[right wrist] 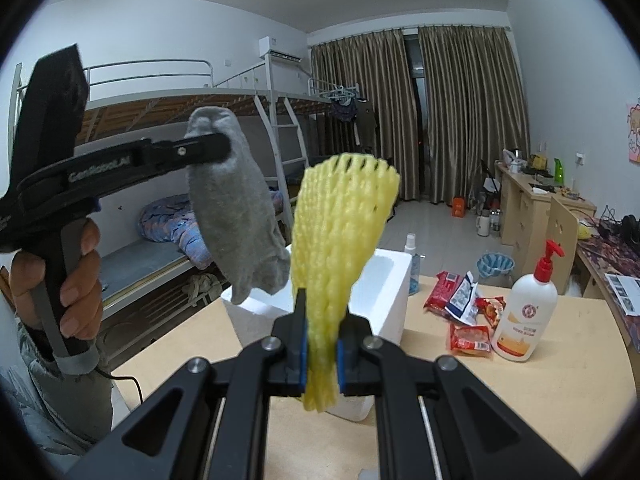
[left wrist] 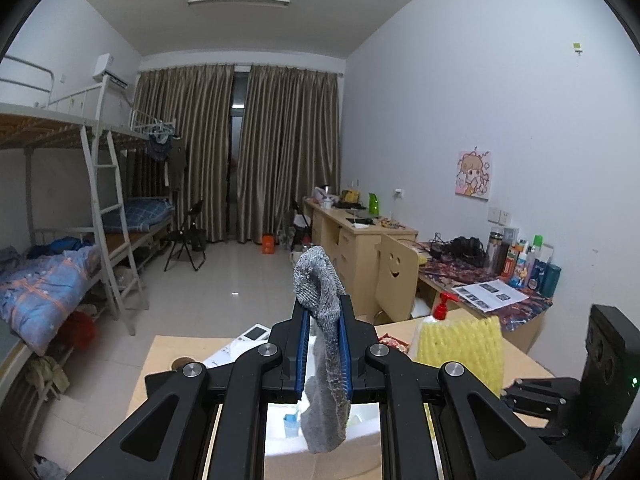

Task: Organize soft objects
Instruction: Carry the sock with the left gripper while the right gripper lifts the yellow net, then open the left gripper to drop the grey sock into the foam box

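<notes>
Grey sock (left wrist: 322,320) — pinched in left gripper (left wrist: 323,334), raised above white foam box (right wrist: 384,276). Yellow foam net (right wrist: 340,232) — clamped in right gripper (right wrist: 322,354), likewise aloft over the surface (right wrist: 520,400). Both soft items lifted; depositing, presumably into the box, outstanding.

"GenRobot.AI" on left tongs (right wrist: 224,148) arm

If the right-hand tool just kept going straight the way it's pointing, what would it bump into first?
Probably the white foam box, which sits just past the right tool, shut on the yellow foam net. That net would touch first. Depth is hard to judge; it might pass over the box.
</notes>
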A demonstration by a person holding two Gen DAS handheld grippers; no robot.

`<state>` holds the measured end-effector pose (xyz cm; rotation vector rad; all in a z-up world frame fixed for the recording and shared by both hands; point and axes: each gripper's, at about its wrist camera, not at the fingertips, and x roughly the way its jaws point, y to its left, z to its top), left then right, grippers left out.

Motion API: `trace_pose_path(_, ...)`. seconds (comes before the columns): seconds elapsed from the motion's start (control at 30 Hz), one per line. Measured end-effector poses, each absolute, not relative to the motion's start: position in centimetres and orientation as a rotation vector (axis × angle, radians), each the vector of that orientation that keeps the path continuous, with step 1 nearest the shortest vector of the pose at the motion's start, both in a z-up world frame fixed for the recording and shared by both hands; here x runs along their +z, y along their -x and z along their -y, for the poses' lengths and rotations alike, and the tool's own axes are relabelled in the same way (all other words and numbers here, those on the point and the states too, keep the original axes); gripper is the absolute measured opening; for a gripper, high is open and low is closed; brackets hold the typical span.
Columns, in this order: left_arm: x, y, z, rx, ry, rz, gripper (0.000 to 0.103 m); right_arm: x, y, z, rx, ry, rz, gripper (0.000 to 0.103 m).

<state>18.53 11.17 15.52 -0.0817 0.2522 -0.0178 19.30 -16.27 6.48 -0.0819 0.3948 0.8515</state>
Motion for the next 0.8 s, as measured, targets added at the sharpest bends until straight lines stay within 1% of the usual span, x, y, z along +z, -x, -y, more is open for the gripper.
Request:
trace_pose_path(0.2,14.8,-21.4,-11.6,-0.043,0.082,-0.294,0.014,6.1,-20.6,16.2,0.843,0.081,-0.413,0.013)
trace_pose_path(0.37,13.4,-24.1,-12.0,-0.07,0.093,-0.367,0.014,5.5,-21.6,16.3,0.832,0.077,-0.432,0.013)
trace_pose_path(0.8,10.7,-27.7,-12.2,-0.076,0.051,-0.494,0.014,4.8,-23.1,15.9,0.815,0.072,-0.472,0.013)
